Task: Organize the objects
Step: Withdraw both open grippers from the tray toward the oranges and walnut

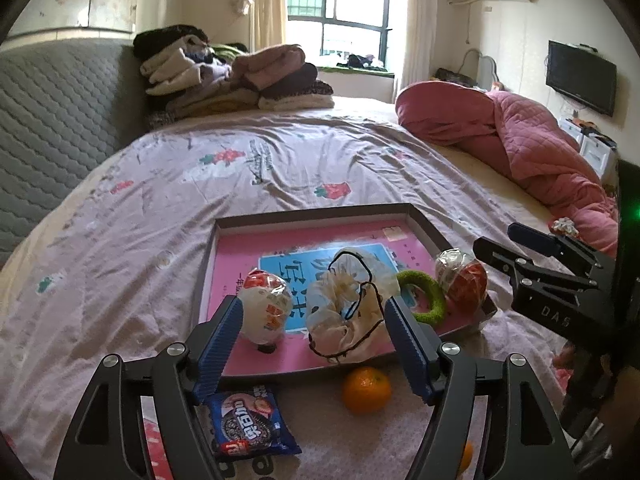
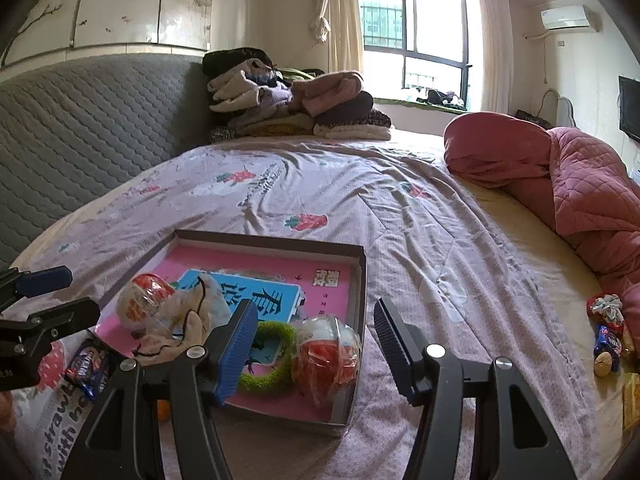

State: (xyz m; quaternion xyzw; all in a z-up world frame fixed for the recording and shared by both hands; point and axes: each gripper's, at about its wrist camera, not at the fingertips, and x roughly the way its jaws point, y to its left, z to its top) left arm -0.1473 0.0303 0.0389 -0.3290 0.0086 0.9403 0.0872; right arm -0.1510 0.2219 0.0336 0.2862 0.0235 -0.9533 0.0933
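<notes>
Tray (image 1: 224, 240): lay on bed (image 1: 160, 200).
Left gripper (image 1: 312, 344): released, empty, above tray's near edge.
Right gripper (image 2: 316, 344): released, empty, over tray's right corner.
Drawstring pouch (image 1: 344, 304): inside tray, beyond left gripper.
Orange (image 1: 366, 390): just outside tray's near edge.

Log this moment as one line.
left gripper: open, empty | right gripper: open, empty | tray: four items | orange, Oreo packet: on bedsheet

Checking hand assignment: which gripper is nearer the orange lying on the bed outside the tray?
Left. The left gripper hangs open almost directly over the orange; the right gripper, open too, sits off beside the tray's corner.
</notes>
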